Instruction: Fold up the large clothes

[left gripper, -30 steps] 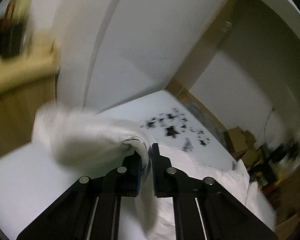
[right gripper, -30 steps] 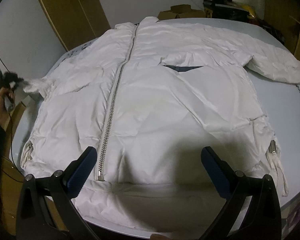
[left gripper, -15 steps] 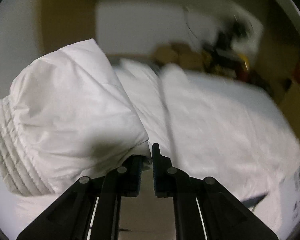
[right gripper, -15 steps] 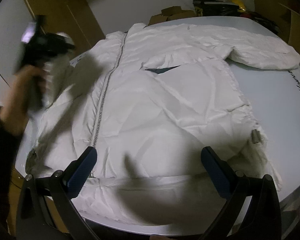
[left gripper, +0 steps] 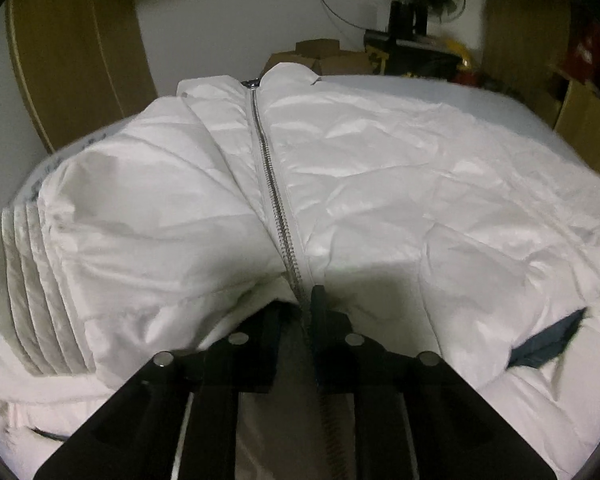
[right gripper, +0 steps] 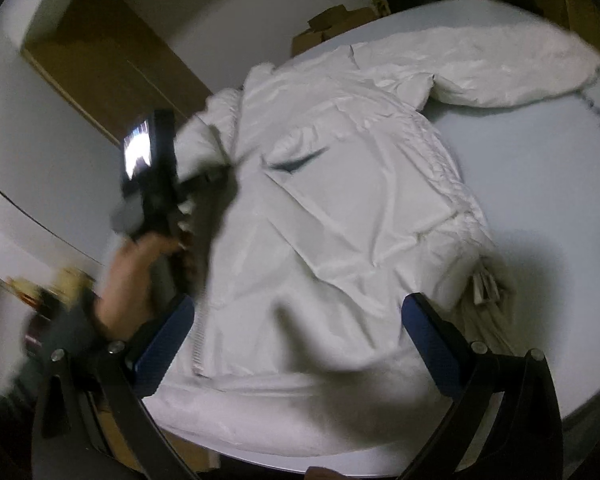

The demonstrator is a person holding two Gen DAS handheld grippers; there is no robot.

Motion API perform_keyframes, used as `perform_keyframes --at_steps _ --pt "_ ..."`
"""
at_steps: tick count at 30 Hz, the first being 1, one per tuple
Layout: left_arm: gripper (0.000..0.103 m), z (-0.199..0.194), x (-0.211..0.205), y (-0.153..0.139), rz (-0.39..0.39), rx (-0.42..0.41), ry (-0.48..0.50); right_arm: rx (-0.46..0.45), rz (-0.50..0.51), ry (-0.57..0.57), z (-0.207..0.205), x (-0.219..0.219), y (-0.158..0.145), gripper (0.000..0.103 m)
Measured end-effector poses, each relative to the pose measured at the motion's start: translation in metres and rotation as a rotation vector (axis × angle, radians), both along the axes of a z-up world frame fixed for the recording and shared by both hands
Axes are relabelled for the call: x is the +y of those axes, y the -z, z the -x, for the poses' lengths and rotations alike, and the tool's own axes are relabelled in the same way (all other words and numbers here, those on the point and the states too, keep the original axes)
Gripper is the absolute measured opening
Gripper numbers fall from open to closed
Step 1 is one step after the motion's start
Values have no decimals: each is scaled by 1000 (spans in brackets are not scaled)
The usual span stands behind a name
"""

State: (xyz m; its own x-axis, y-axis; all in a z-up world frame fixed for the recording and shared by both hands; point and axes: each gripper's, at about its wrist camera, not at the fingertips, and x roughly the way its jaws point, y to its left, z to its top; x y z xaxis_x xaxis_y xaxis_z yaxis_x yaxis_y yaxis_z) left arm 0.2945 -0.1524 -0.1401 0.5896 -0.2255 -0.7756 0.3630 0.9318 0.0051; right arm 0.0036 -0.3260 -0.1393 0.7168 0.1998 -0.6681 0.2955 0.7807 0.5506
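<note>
Over the desk's left edge, the left hand-held gripper [left gripper: 306, 300] is nearly closed, pinching the white jacket's sleeve [left gripper: 148, 236] and laying it beside the zipper [left gripper: 278, 208]. The white jacket [right gripper: 340, 208] lies front-up across the desk [right gripper: 540, 184]. The right hand-held gripper [right gripper: 300, 336] hangs wide open and empty above the hem at the near edge.
</note>
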Motion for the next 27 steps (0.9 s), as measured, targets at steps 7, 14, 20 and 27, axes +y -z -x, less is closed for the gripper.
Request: perform_keyframes --at_steps 7,14,20,27 --pt "103 69 69 -39 309 68 72 187 93 -90 -40 10 -8 103" --pt "103 153 215 -89 340 -124 -226 12 665 -239 -126 124 -93 103" --pt "103 201 299 -90 455 -109 -369 72 934 -493 -241 255 -49 102" --pt "103 205 319 -69 498 -41 -389 222 998 -498 -321 286 -12 56"
